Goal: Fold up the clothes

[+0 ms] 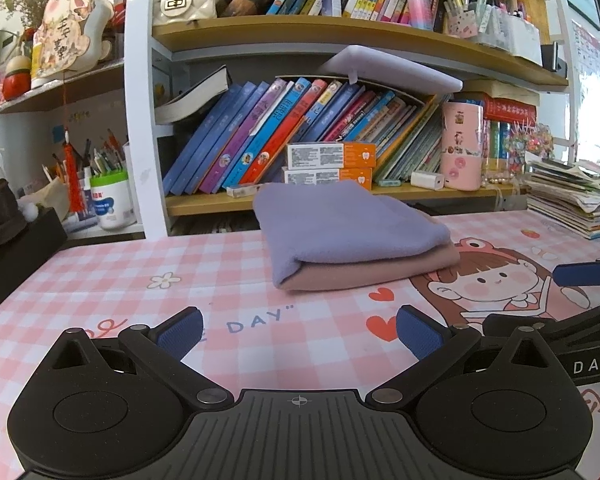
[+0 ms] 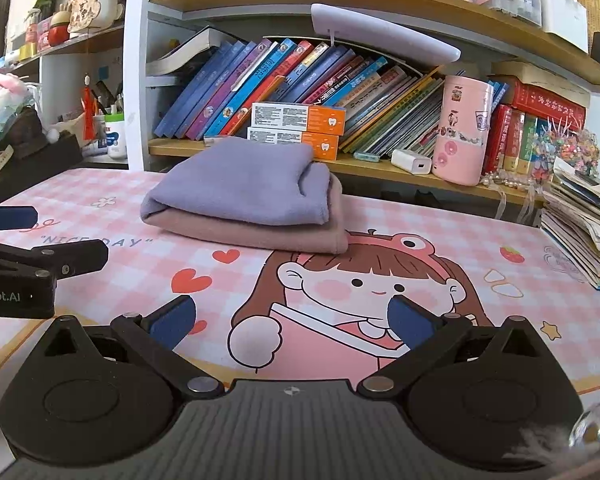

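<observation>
Left wrist view: folded clothes (image 1: 352, 236) sitting mid-table (image 1: 100, 272), near shelf. Left gripper (image 1: 300, 334) and right gripper (image 2: 290, 322) hovering released, empty. Soft, light, floppy fleece; likely pinching a free edge.

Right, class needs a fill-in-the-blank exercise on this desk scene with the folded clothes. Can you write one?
1. The purple garment lies folded on top of the ____ garment.
2. Both the left claw and the right claw are ____ and hold nothing.
3. The folded stack rests on a pink ____ mat.
4. Two orange-and-white boxes stand on the ____ behind the stack.

Missing words: pink; open; checked; shelf
</observation>
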{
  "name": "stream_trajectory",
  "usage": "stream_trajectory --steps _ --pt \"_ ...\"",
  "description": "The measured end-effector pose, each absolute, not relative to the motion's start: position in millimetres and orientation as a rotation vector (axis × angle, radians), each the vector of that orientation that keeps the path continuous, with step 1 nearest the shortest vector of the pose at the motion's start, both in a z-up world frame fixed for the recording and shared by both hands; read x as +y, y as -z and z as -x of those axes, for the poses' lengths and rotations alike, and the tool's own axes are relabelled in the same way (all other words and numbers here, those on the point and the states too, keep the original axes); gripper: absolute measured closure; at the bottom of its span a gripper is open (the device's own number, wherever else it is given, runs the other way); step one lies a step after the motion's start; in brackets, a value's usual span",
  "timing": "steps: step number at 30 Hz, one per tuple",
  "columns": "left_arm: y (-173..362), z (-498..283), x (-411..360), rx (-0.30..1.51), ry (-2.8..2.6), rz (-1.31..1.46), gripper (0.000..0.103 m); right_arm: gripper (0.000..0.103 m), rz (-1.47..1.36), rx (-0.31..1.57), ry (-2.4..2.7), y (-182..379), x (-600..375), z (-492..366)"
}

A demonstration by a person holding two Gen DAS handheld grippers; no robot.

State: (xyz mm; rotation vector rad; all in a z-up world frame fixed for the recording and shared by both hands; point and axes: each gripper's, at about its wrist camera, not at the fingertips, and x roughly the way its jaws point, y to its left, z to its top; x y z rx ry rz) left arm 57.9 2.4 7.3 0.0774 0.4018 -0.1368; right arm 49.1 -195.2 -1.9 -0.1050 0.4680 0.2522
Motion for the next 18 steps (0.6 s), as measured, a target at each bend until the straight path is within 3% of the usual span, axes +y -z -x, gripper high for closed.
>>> stream_trajectory --steps 18 --pt "-5.4 -62.4 6.1 0.44 0.163 -0.053 0.0 0.0 0.084 0.478 -0.28 2.5 -197.4 -50.1"
